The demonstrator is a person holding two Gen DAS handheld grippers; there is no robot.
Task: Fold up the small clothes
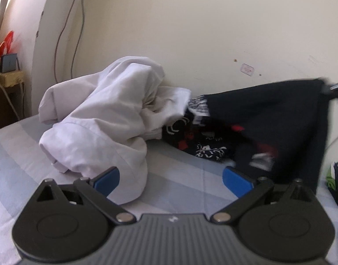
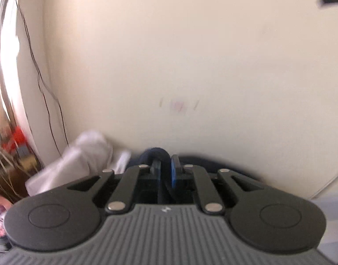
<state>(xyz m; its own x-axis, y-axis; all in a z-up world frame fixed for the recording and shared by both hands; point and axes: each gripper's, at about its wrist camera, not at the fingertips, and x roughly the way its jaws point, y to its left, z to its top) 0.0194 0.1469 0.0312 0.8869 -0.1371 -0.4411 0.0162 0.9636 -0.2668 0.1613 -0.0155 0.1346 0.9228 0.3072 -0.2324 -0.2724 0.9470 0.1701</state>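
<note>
- Jaws of my left gripper (image 1: 171, 180) stand wide apart and hold nothing; the blue pads (image 1: 108, 180) hover above the striped sheet (image 1: 186, 172).
- Jaws of my right gripper (image 2: 166, 172) are pressed together on a fold of the black garment (image 1: 279, 119), dark fabric bulging over the fingertips.
- Black garment: soft knit with red and white print, lifted by one corner at upper right; its long edge slopes down leftward to the bed, where the lower part lies bunched beside the wall (image 1: 213, 33).
- White garment (image 1: 102, 114): smooth woven cloth, crumpled into a rounded heap, touching the black garment's left end.
- Sheet: flat, pale blue and grey bands.
- Green-and-dark item (image 1: 336, 176): right edge, blurred.
</note>
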